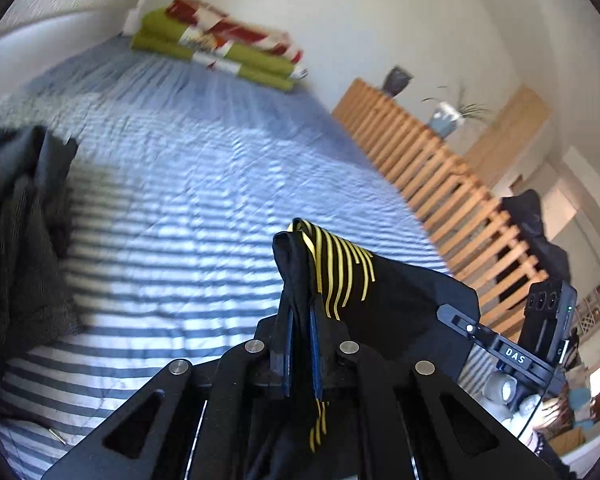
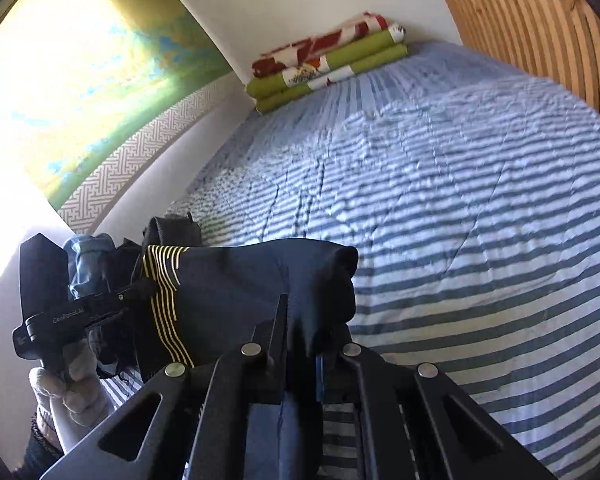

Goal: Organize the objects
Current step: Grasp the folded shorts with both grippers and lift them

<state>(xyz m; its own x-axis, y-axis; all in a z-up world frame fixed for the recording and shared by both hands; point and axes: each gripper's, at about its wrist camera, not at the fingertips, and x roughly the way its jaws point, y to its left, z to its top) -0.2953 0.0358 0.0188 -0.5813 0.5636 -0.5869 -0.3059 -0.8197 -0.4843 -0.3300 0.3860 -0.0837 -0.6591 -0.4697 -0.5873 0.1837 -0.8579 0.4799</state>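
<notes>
The dark cloth with yellow stripes (image 1: pixel 340 272) hangs in the air above the striped bed (image 1: pixel 187 184), stretched between my two grippers. My left gripper (image 1: pixel 300 280) is pinched tight on the striped end, and my right gripper (image 2: pixel 300 312) is pinched tight on the plain dark end — both hold it clear of the bed. At the far end of the bed lies a stack of green and red folded blankets (image 2: pixel 328 60), and a dark pile of clothes (image 1: pixel 23 220) sits on the bed's left side.

Black left gripper (image 1: pixel 300 320) with silver screws; white-gloved left hand (image 2: pixel 65 384).
</notes>
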